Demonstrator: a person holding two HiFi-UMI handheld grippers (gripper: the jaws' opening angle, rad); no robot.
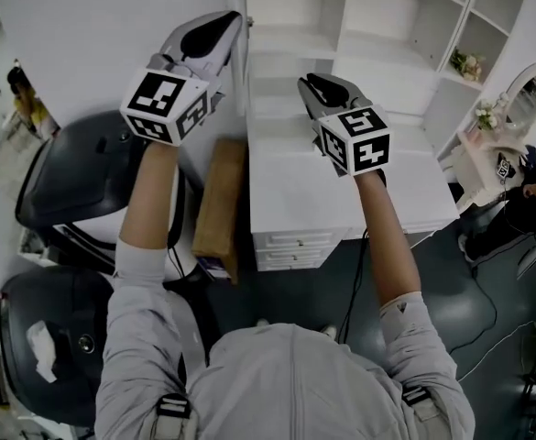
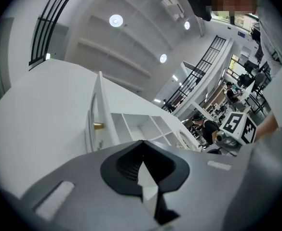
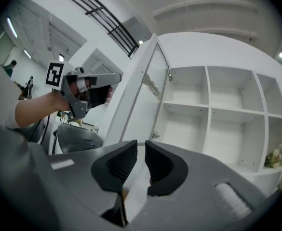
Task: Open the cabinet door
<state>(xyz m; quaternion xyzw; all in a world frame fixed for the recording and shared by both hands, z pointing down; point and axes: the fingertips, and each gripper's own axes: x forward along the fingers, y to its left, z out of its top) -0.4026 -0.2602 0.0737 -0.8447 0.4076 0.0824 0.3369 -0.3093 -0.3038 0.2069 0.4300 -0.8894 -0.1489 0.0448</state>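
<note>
**Bright white showroom: tall white ribbed-glass cabinet door [image 3: 141,97] already swung out**

Leftmost, grey two-jaw left gripper [image 1: 224,27]: clenched on nothing, just left of the door. Stands upright, long axis vertical, swung wide off left-side hinges [image 3: 155,135], white open shelves [image 3: 213,109] bared. Rightmost, grey right gripper [image 3: 141,148]: pads [image 3: 123,162] a slit apart, empty, facing shelves, farther from door's edge.

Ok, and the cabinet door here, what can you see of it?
The cabinet door is white, a plain frame around a ribbed, translucent-looking panel. It stands upright and swung wide open, on a hinge at the left side of the white shelf unit. A small gold knob sits on one face. The left gripper is close beside its edge, but the door isn't between its jaws; contact can't be confirmed.
</note>
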